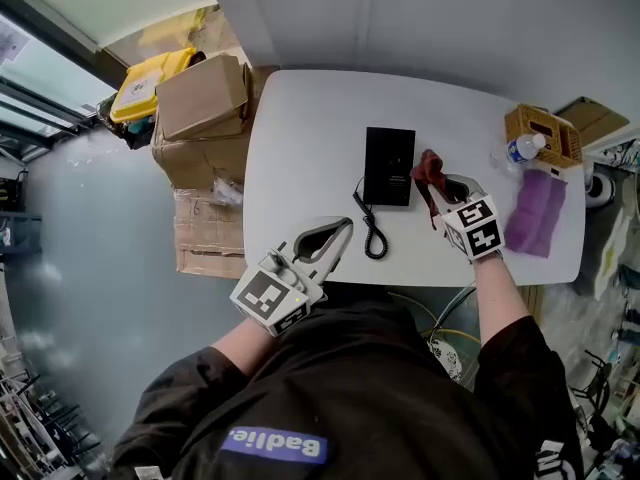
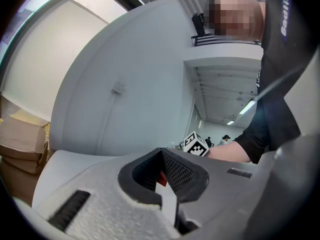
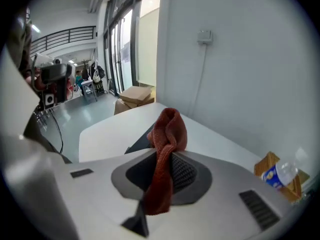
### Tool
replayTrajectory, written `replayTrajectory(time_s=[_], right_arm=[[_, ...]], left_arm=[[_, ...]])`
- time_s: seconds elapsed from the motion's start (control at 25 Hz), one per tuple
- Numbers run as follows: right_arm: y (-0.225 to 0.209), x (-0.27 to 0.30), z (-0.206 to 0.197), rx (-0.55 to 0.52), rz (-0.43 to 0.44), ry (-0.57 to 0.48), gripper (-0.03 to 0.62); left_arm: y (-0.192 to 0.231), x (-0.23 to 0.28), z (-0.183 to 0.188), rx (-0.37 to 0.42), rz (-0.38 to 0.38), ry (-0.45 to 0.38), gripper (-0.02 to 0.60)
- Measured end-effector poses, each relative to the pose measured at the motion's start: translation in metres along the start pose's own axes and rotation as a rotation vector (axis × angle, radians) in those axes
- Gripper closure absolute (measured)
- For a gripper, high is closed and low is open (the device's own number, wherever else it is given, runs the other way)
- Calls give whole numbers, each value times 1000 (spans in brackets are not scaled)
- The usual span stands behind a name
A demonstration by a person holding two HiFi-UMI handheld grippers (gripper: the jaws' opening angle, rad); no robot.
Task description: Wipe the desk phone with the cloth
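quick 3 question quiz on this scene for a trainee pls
1. True or false: the left gripper holds the red cloth.
2. The purple cloth lies: A on the desk phone; B on the table, right of the right gripper; C in the left gripper.
3. Fill in: the desk phone's coiled ___ trails toward the person.
Key: 1 false, the right gripper's jaws are shut on it; 2 B; 3 cord.

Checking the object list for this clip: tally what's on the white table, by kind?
Desk phone: 1
Cloths: 2 (red cloth, purple cloth)
Wicker basket: 1
Water bottle: 1
Total: 5
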State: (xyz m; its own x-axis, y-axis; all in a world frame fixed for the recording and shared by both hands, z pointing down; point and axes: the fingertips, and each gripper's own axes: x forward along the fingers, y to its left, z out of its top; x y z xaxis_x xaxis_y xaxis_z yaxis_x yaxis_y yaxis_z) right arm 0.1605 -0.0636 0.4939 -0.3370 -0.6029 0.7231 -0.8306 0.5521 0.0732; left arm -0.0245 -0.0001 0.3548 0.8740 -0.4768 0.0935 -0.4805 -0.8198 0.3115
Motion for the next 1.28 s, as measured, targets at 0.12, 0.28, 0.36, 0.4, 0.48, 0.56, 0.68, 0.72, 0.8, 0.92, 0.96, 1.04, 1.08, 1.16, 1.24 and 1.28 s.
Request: replayTrajectory(time_s=[0.12, 0.28, 0.36, 0.4, 0.48, 0.56, 0.68, 0.72, 0.8, 0.92, 0.96, 1.04, 1.08, 1.16, 1.24, 1.28], right_arm=[[-20, 10, 42, -63, 46, -47, 525], [-35, 40, 86, -155, 124, -77, 525], [-40, 58, 101, -183, 164, -78, 525], [-41, 67, 108, -197, 183, -77, 525], [-41, 86, 121, -227, 227, -71, 525], [-39, 103, 130, -261, 273, -59, 525], [-34, 128, 135, -305, 336, -33, 525], [-31, 136, 135, -318, 358, -24, 525], [-21, 152, 134, -347, 402, -3, 525], [-8, 169, 125, -402, 459, 54, 525], [-5, 172, 121, -417, 477, 73, 525], [-1, 175, 113, -434, 506, 99, 525], [-2, 175, 109, -434, 515, 105, 525], [-8, 173, 103, -421, 522, 114, 525], [-17, 171, 96, -399, 519, 125, 525], [-23, 169, 91, -389, 512, 130, 525]], left_arm=[[12, 23, 11, -4, 35, -15, 566], [28, 53, 19, -5, 71, -25, 566], [37, 65, 22, -15, 90, -32, 566], [42, 70, 24, -20, 100, -35, 566], [51, 77, 27, -29, 123, -38, 566], [58, 81, 27, -35, 148, -36, 566], [68, 85, 26, -41, 189, -37, 566], [71, 85, 24, -44, 205, -37, 566], [77, 84, 21, -51, 234, -32, 566], [87, 84, 18, -63, 262, -27, 566], [89, 84, 18, -67, 269, -28, 566], [90, 84, 16, -73, 280, -29, 566], [90, 84, 14, -76, 284, -28, 566], [90, 86, 11, -82, 287, -24, 566], [89, 89, 8, -84, 284, -19, 566], [88, 91, 7, -84, 280, -17, 566]])
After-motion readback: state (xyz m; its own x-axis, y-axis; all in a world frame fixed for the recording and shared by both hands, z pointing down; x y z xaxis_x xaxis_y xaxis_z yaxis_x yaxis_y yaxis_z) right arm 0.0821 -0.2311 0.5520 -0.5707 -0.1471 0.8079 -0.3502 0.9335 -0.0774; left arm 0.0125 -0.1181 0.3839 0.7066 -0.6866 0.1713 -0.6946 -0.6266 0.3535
